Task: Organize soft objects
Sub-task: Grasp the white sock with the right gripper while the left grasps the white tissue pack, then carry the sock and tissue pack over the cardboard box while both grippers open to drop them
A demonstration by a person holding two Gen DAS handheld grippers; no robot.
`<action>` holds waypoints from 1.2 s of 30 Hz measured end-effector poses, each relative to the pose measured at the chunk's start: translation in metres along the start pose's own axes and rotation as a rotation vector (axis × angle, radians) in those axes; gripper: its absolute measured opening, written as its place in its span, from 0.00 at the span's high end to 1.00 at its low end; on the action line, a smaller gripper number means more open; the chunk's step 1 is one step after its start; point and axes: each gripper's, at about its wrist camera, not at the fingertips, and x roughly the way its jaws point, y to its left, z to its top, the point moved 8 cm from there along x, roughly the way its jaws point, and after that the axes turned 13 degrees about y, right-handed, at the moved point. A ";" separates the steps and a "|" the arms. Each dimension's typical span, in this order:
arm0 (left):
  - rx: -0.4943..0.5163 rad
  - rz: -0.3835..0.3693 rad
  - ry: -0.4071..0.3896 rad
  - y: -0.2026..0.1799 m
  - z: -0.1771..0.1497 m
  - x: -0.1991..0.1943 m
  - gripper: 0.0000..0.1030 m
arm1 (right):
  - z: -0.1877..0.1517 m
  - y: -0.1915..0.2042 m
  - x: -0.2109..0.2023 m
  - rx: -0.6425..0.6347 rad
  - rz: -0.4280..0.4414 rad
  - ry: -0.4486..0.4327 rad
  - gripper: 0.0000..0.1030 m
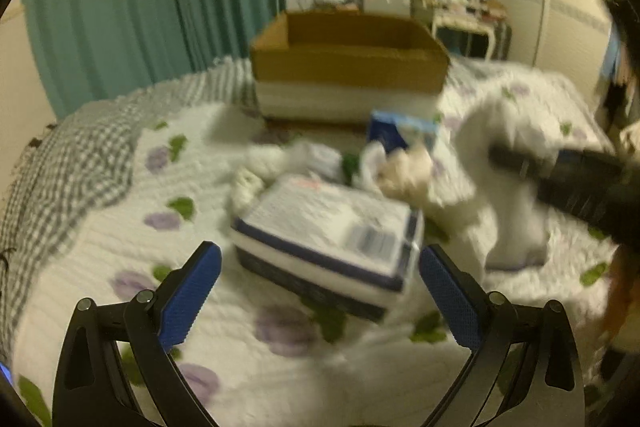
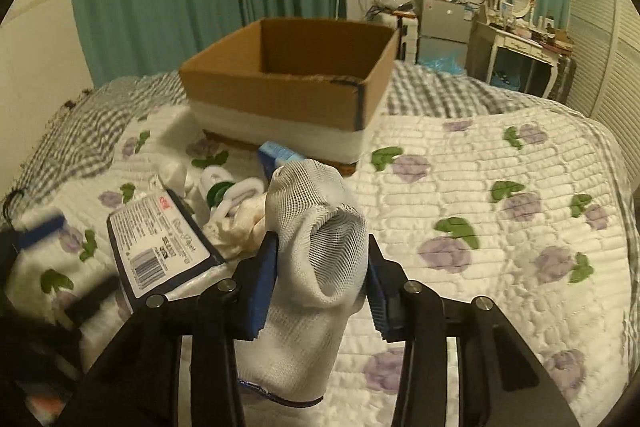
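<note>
On the bed [image 2: 500, 155], at the far end of the flowered quilt, sits a brown cardboard box [image 2: 288, 87] with its top open, and the part of its inside that shows is bare. The right gripper [image 2: 322, 275] pinches a white mesh sock [image 2: 320, 247] between its blue pads, just above the quilt. The left gripper [image 1: 320, 291] is spread wide near a flat tissue pack [image 1: 332, 231] beside a pile of small white things.

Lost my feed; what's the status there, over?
Right gripper shut on white mesh sock. Left gripper open over wrapped tissue pack. Open brown cardboard box ahead, path unobstructed.
</note>
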 end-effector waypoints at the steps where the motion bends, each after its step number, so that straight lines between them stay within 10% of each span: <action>1: 0.010 0.004 0.020 -0.006 -0.004 0.005 0.02 | 0.001 -0.003 -0.004 0.007 0.000 -0.007 0.61; 8: -0.026 -0.035 0.100 -0.023 -0.006 0.035 0.02 | -0.001 -0.015 -0.003 0.039 0.005 0.002 0.61; 13: -0.007 0.073 0.127 -0.017 -0.005 0.061 0.03 | -0.002 -0.018 0.002 0.045 0.006 0.012 0.61; 24: -0.030 -0.013 0.100 -0.010 -0.014 0.049 0.64 | -0.003 -0.013 -0.002 0.037 0.006 0.011 0.61; 36: -0.058 -0.060 -0.065 0.015 0.009 -0.029 0.77 | 0.002 0.002 -0.041 0.017 0.010 -0.052 0.61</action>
